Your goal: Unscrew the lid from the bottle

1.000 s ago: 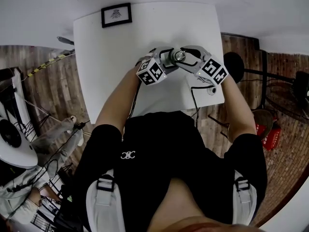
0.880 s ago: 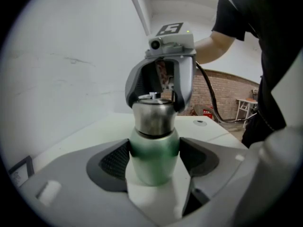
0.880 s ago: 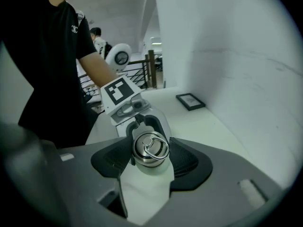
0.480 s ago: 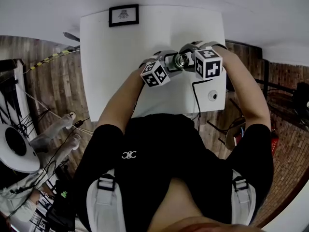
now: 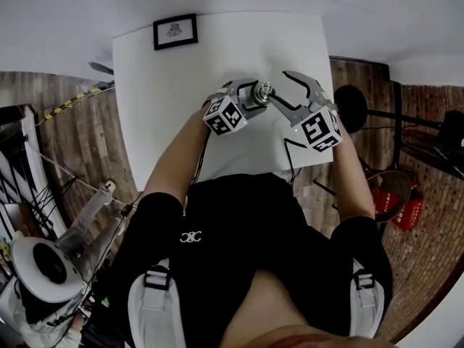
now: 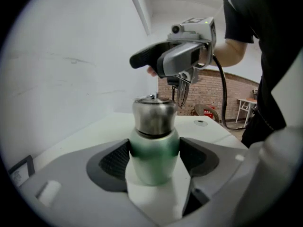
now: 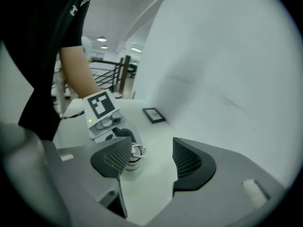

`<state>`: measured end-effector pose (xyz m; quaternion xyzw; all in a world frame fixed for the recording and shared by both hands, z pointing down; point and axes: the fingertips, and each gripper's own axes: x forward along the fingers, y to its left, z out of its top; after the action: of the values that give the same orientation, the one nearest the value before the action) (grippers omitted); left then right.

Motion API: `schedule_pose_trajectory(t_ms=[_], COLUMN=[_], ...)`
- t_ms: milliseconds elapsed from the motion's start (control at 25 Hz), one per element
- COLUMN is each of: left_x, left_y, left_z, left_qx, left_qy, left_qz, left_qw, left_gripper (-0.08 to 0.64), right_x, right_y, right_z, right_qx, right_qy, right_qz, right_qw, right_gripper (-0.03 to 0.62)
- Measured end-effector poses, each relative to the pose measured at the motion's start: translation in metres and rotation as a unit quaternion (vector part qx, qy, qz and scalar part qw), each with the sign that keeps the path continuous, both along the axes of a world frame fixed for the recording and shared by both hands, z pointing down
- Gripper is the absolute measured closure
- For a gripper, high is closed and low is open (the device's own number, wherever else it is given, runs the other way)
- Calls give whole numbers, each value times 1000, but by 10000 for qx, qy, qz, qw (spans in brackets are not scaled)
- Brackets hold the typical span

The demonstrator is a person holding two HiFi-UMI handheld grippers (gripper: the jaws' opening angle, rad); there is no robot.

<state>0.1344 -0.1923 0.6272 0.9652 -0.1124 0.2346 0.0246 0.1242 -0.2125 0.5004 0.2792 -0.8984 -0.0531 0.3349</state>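
A small bottle with a green body and a steel lid stands upright on the white table. My left gripper is shut on the green body, below the lid. In the head view the left gripper holds the bottle, whose lid shows from above. My right gripper is open just right of the lid, not touching it. In the right gripper view the right gripper stands open, and the lid with its ring peeks past the left pad.
A small framed picture stands at the table's far left corner, also seen as the frame. A black cable trails from the right gripper over the table's near edge. Wooden floor and stands surround the table.
The right gripper, which was closed around the lid and twisted half a second ago, has let go, opened and swung back to the right. The left gripper still holds the bottle.
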Motion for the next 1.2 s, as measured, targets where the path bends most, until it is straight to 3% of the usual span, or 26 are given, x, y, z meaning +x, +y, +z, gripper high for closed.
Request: schedule_pose_trajectory(t_ms=[80,160,280,360,400,520,840,1080,1200], left_x=[0,-1,-2,0,0,-1,0,-1,0], left_y=[-1,-1,-1,-3,-4,-5,-3,-4,-4], left_z=[0,0,1,2,2,3,1,1,1], left_qx=[-2,-11,-33,-40,-41,-49,-64,-74,-89], left_qy=[17,3,-53,-49,-44,-80,-95,-69,-58], left_qz=[-9,-17,-29,-54,-70,-88,-75,-74,-92], left_qw=[10000,10000,10000,10000,10000,9999,9999,9999,9999], left_gripper=[175,175,175,175,175,175,175,175,175], right_x=[10,18,22,19,15,-3,-6,-8,-8], right_y=[3,11,20,18,16,10,3,3,3], right_z=[-8,-3,19,29,33,45,51,52,53], right_qx=[144,11,-159,-175,-167,-137,356,372,236], right_qy=[-986,-1834,-2292,-2425,-2428,-2334,-1753,-1861,-1879], right_qz=[1052,2012,2922,3210,3251,3194,3099,2617,2094], right_qw=[9894,9622,9283,9153,9138,9183,9338,9463,9593], right_gripper=[341,341,339,339,339,339,341,342,341])
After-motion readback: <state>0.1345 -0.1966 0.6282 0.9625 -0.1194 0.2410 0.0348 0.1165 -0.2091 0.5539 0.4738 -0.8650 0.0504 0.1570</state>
